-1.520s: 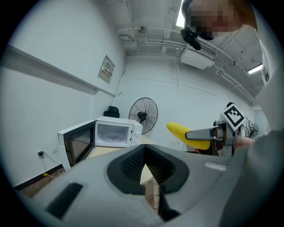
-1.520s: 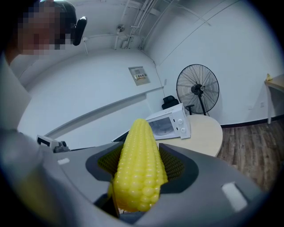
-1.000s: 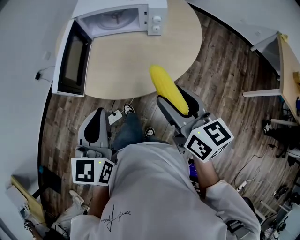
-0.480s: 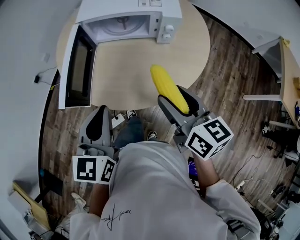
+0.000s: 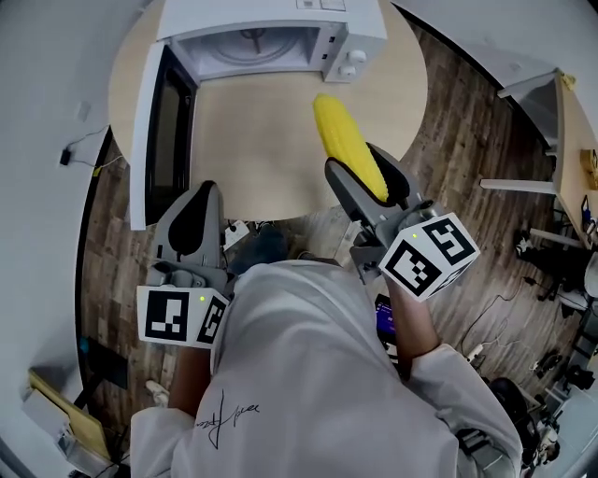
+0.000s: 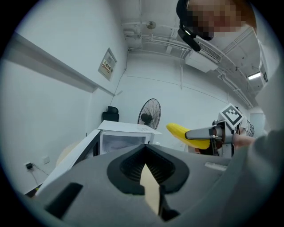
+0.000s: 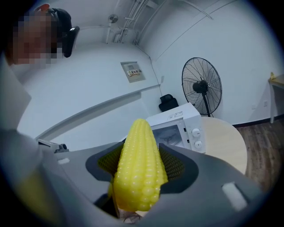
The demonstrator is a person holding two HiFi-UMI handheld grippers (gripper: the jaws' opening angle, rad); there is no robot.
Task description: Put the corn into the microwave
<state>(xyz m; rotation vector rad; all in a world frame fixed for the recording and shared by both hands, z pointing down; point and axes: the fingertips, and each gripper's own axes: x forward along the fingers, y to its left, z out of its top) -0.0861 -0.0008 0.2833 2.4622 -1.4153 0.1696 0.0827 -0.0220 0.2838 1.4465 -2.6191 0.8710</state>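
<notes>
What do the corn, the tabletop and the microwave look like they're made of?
Corn: likely plastic or rubber, a replica; uniform bright yellow kernels with a dull sheen.
Tabletop: pale wood-look laminate or veneer, matte, smooth; cannot tell which.
Microwave: white painted metal or plastic casing, smooth, slightly glossy.

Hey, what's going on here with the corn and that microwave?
A person holds a hand-held gripper in each hand. The right hand-held gripper is clamped on the corn, held in the air by the round table and pointing toward the microwave. Its door stands open. The left hand-held gripper is shut and empty, near the table's edge. The corn is not yet inside.
</notes>
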